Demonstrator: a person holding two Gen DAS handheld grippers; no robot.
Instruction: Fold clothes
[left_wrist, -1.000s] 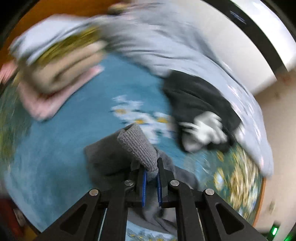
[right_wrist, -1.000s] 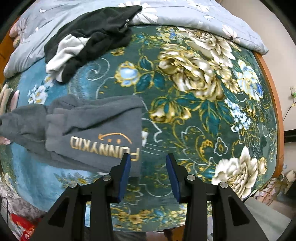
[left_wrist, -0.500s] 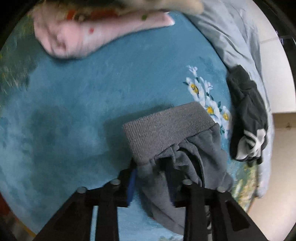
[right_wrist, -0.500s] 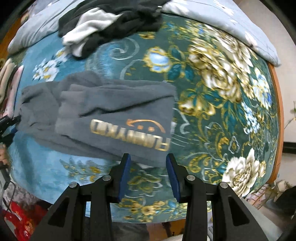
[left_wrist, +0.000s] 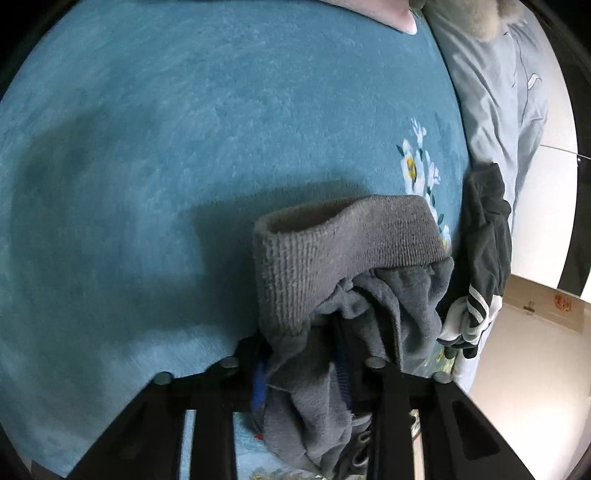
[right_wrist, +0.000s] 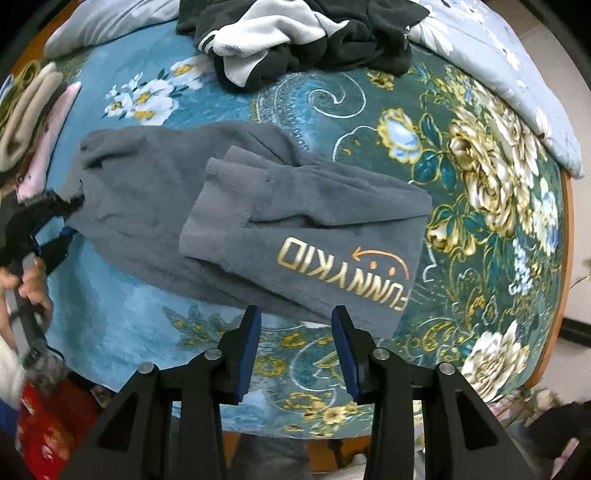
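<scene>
The grey fleece trousers with gold lettering (right_wrist: 258, 221) lie partly folded on the teal floral blanket (right_wrist: 480, 192) covering the bed. The left tongs (left_wrist: 301, 373) are clamped on the trousers' ribbed waistband end (left_wrist: 332, 251) — cloth bunches between the fingers. The right tongs (right_wrist: 295, 347) stand apart, empty, just above the trousers' near edge. A black and white garment (right_wrist: 295, 33) lies crumpled beyond.

Gold lettering "FUNNYKID" upside down on the grey sweatpants (right_wrist: 280, 221), orange smiley arc with an arrow beside it, small orange mark on a far wall, perhaps a sticker, unreadable
</scene>
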